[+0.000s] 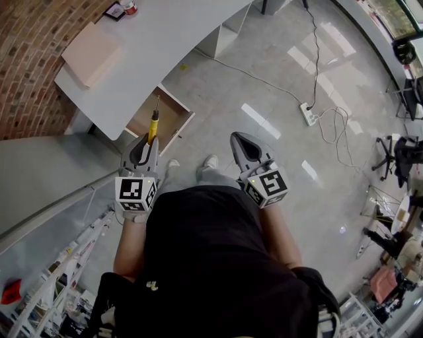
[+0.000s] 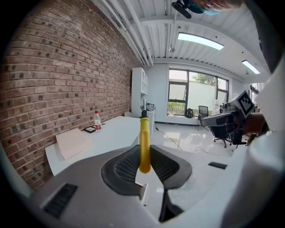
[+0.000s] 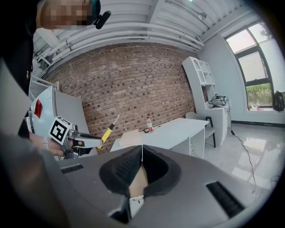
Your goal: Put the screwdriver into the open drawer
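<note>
- Yellow marks the handle of the screwdriver [image 2: 144,142], and the left gripper [image 2: 144,153] has its jaws clamped on the handle's lower end.
- From there the tool points up and away from the gripper, with a black collar and a thin metal shaft beyond the handle.
- Seen from the head view, the shaft lies over the open drawer [image 1: 141,123]; the tool is in the gripper, not in the drawer (how high above it I cannot tell).
- Beside it, the right gripper [image 1: 236,137] has its jaws pressed together with nothing between them, and it is held apart from the left one, over the floor [image 1: 277,79].
- The wood-lined drawer stands pulled out from under a white desk [image 1: 152,46].
- On the desk lies a pale flat board [image 1: 92,53], and farther along, near the far end, stands a small bottle [image 1: 129,6] with a red label.
- A brick wall [image 1: 33,66] runs along the desk's far side.
- Out on the glossy floor, well away from the desk, a power strip [image 1: 308,113] lies with cables trailing from it.
</note>
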